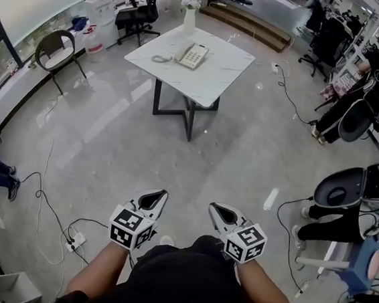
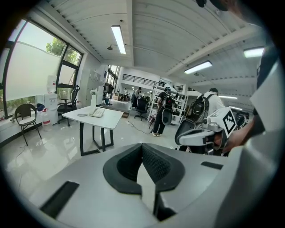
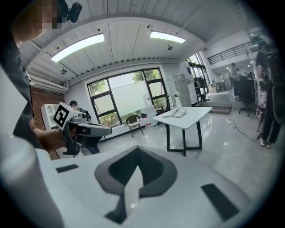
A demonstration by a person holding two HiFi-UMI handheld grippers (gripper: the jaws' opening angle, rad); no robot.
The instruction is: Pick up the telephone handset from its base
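The beige telephone (image 1: 192, 55) sits on a white square table (image 1: 218, 73) far ahead across the floor, its handset lying on the base. From the left gripper view the telephone (image 2: 96, 112) looks small on the table (image 2: 111, 119); from the right gripper view the telephone (image 3: 179, 112) is just as distant. My left gripper (image 1: 162, 195) and right gripper (image 1: 214, 209) are held side by side close to my body, well short of the table. Both point toward it, jaws shut with nothing between them.
A white vase (image 1: 189, 16) stands at the table's far corner. A black chair (image 1: 55, 49) and an office chair (image 1: 140, 11) stand at the left. Cables and a power strip (image 1: 74, 242) lie on the floor at lower left. People and gear crowd the right side.
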